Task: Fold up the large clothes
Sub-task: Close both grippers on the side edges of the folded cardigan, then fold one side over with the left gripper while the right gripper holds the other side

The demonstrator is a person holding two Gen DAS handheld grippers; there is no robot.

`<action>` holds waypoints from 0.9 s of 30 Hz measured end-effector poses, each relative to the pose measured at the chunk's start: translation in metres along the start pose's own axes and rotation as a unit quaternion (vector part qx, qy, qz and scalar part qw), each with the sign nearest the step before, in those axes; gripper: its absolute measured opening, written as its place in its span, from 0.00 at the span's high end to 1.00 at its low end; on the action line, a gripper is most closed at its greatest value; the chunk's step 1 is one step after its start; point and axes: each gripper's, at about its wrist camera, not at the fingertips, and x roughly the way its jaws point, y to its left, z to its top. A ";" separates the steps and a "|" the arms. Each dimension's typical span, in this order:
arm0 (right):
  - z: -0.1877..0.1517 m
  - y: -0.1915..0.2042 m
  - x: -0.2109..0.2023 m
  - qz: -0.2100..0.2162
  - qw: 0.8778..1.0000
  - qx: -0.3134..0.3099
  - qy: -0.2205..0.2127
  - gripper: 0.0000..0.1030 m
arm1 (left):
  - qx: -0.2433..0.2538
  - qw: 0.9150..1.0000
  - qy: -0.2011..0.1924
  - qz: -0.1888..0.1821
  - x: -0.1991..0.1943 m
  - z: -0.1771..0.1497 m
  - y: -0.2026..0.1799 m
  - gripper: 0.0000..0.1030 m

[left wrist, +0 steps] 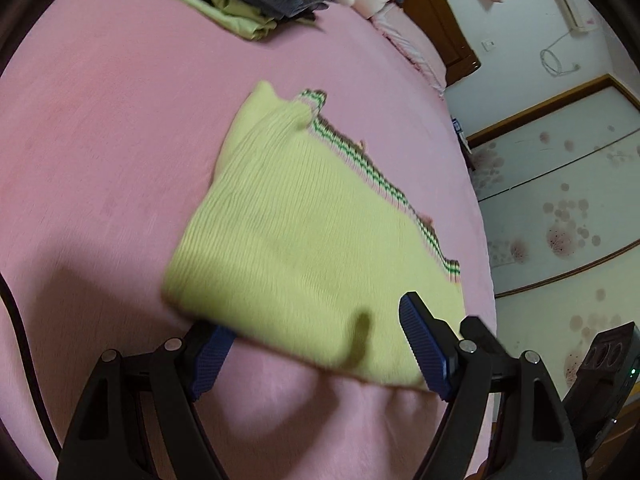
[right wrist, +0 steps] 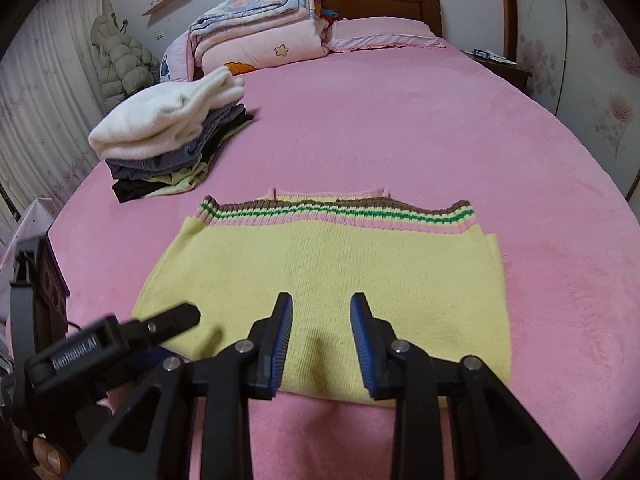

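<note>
Yellow knit sweater (right wrist: 320, 280) lying flat and already folded into a rough rectangle on the pink bed (right wrist: 400, 120), striped hem band (right wrist: 340, 212) at the far edge, near edge just under both tools. Left gripper (left wrist: 316, 344) with jaws spread wide, one pad tucked at the near-left corner under the fabric edge, the other resting on top near the right corner; nothing pinched. Right gripper (right wrist: 320, 332) hovering over the near edge, jaws parted, empty.

Probably time for the next fold, near edge carried up toward the band. Best done by sliding one finger of each tool beneath the near corners, pinching through every layer, then lifting both sides together at equal height and laying the edge down square to the stripes. Worth gripping well apart so the middle does not sag, and lowering slowly so the knit does not drag the lower layers askew.

Ribbed, thick, stretchy knit; likely to slump and cling to the fleecy, matte bed cover, so lift rather than drag. Band wavy, in brown, green and pink stripes. Slight ripple at the right side where layers overlap.

Stack (right wrist: 172, 136) of folded clothes at far left, white fluffy piece on top, grey and dark ones beneath; folded quilts (right wrist: 260, 28) by the wooden headboard (right wrist: 380, 0)
</note>
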 end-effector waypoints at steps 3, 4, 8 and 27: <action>-0.002 0.001 0.012 0.002 1.000 -0.005 0.003 0.78 | 0.007 1.000 -0.010 -0.013 0.007 0.007 -0.002 0.24; -0.003 0.001 0.015 0.003 1.000 -0.008 0.005 0.80 | 0.007 1.000 -0.014 -0.016 0.009 0.009 -0.003 0.24; -0.004 0.007 0.028 0.005 1.000 -0.019 0.009 0.88 | 0.011 0.999 -0.028 -0.021 0.012 0.014 -0.007 0.24; -0.018 0.004 0.055 0.022 0.999 0.020 0.031 0.97 | 0.277 0.956 -0.085 0.035 -0.011 0.003 -0.097 0.88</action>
